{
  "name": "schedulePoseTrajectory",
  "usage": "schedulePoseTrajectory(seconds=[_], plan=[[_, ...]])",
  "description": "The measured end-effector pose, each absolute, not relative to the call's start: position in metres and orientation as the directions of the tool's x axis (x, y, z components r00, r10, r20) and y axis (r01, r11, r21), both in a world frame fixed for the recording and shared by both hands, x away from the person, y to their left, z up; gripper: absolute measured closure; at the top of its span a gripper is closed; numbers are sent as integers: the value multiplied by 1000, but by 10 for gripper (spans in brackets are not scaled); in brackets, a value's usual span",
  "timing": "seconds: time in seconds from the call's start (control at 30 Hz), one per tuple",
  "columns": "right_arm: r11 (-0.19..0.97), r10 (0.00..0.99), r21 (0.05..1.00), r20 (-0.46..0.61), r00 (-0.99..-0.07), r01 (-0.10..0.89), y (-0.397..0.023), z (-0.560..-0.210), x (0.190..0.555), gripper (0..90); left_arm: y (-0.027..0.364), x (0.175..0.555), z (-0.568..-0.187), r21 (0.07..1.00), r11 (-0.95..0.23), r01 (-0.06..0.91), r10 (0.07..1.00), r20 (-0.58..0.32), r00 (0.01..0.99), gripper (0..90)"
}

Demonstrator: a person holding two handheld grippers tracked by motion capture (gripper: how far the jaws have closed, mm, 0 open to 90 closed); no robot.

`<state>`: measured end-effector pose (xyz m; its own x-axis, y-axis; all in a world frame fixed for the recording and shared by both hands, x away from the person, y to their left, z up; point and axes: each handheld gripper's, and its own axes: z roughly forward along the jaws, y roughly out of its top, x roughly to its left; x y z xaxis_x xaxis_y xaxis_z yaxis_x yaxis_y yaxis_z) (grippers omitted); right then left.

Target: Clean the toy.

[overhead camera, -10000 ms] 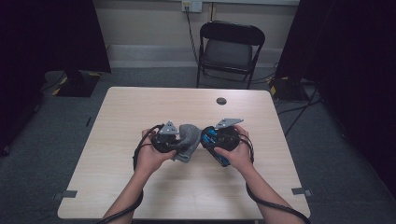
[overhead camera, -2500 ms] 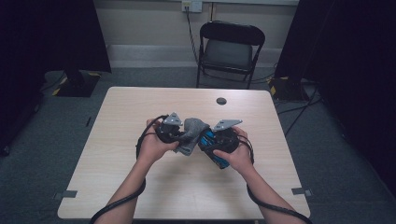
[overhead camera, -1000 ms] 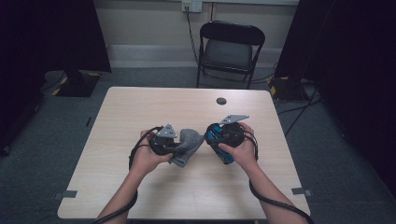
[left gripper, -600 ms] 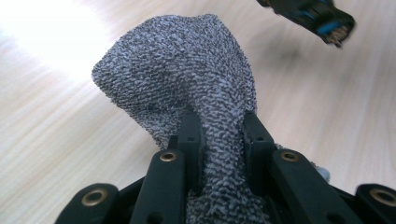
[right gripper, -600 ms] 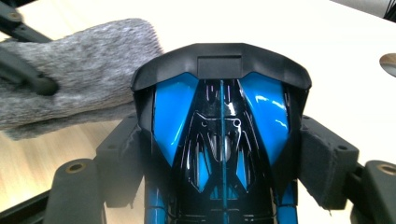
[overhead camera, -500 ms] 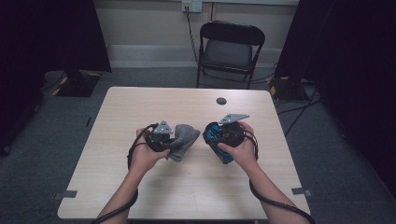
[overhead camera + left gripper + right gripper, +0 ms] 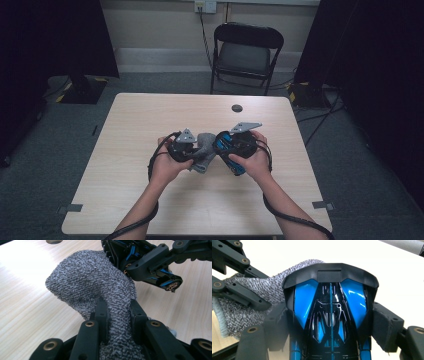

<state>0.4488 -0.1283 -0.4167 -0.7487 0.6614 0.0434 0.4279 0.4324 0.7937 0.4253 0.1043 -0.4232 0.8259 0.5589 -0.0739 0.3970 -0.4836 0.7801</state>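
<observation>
Left hand-held gripper (image 7: 117, 312) clamped on grey sock (image 7: 92, 285); right hand-held gripper (image 7: 329, 322) gripping blue-and-black toy car (image 7: 330, 302), nose against sock, above counter (image 7: 150, 115).

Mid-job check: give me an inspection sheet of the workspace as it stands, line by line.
Surface: light wood-grain table, mostly bare.
Job's things: grey knitted sock; blue and black toy car, its front against the sock.
Clutter: small dark round thing near the far edge.
Grippers: left hand-held gripper shut on the sock; right hand-held gripper shut on the toy car.
Cables: a black cable trails from each gripper off the near edge.
Surroundings: folding chair, wall socket, dark curtains.
</observation>
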Motion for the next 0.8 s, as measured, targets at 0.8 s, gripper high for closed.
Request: schedulePoseTrajectory(seconds=[0.8], plan=[[401, 686, 810, 45, -726, 429, -117, -406, 454, 255, 78, 418, -440, 770, -495, 403, 516, -113, 849, 737]])
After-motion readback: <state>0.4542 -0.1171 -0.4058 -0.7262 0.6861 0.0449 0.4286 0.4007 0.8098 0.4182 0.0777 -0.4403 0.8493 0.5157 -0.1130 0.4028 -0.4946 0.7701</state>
